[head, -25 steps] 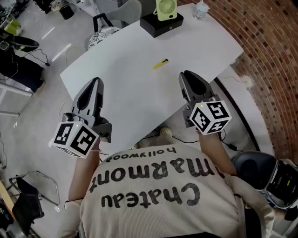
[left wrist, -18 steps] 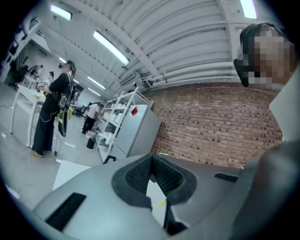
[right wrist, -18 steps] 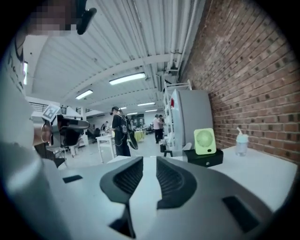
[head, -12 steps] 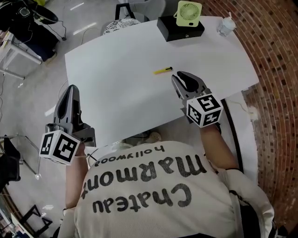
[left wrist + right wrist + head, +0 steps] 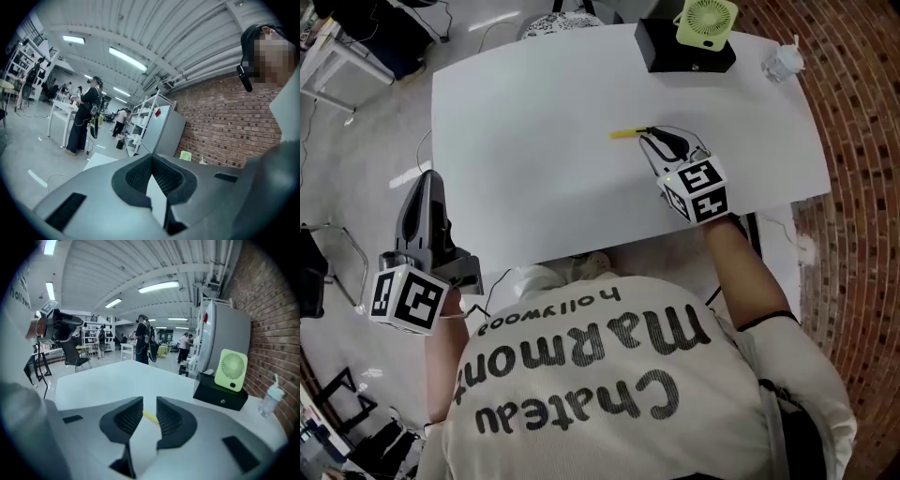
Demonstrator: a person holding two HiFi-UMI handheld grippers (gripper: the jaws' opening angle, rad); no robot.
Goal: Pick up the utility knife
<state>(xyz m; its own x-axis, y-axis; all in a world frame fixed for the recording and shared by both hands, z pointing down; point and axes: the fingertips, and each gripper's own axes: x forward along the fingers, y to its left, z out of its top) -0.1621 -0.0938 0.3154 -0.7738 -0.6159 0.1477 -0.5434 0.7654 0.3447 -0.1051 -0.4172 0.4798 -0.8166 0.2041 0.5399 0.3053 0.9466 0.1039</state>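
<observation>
The yellow utility knife (image 5: 625,133) lies flat on the white table (image 5: 534,141), toward its far right part. My right gripper (image 5: 658,141) hovers low over the table with its tips just right of the knife's near end. In the right gripper view the knife (image 5: 150,416) shows as a yellow strip in the gap between the open jaws of the right gripper (image 5: 149,404), and the pads do not press on it. My left gripper (image 5: 428,180) hangs off the table's left edge, over the floor, with its jaws together and nothing in them; the left gripper (image 5: 151,157) points out into the room.
A black box (image 5: 684,52) with a green fan (image 5: 706,21) on it stands at the table's far edge, and a clear bottle (image 5: 783,61) stands to its right. A brick wall (image 5: 862,141) runs along the right side. People stand at benches far off.
My right gripper has gone forward and down across the table to the knife, and its jaws stand wider. My left gripper has drifted left, off the table's edge.
</observation>
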